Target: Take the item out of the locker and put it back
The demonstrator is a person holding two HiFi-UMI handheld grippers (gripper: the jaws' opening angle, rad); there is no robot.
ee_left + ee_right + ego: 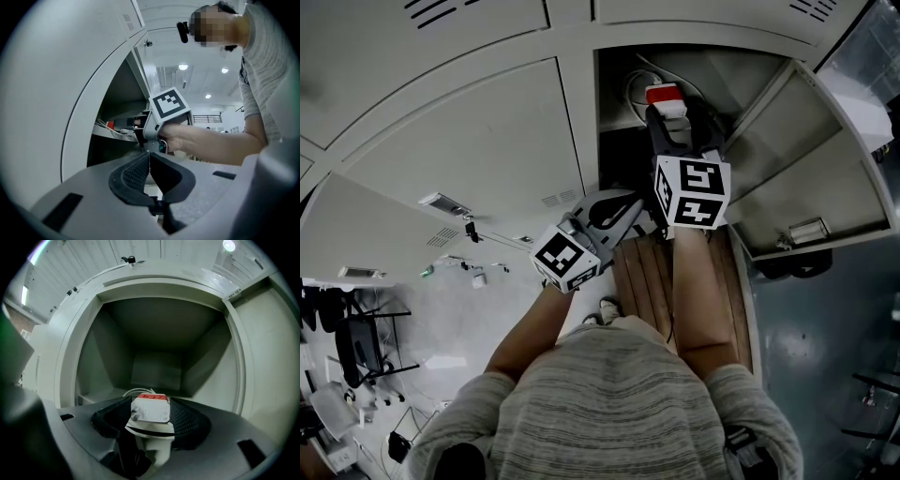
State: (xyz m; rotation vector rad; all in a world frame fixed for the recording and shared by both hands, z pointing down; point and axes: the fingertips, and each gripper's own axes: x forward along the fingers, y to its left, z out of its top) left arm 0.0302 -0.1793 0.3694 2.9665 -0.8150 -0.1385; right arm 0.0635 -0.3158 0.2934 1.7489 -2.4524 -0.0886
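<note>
1. White power adapter [152, 412] with a red end cap sat clamped between the two black ribbed pads of the right gripper [150, 404]. The jaws were narrow and pressed on the adapter's sides.
2. A pale stem of the same item ran from under the adapter down between the jaws. I could not tell how it was joined.
3. A white cable [137, 391] was looped just behind the adapter, low in the compartment. Whether it touched the floor could not be made out.
4. The adapter was at the mouth of the open locker compartment [157, 369], held above its floor with the red end toward the back wall. The compartment walls were bare grey metal.
5. The locker door [806, 178] was swung open to the right of the compartment.
6. The left gripper [149, 161] had its jaws fully together with nothing between them. It was outside the locker, just beside the hand carrying the right gripper.
7. In the head view the left gripper was in front of the closed locker door [469, 141], to the left of the open compartment.
8. Wooden slats [645, 272] lay below both forearms.
</note>
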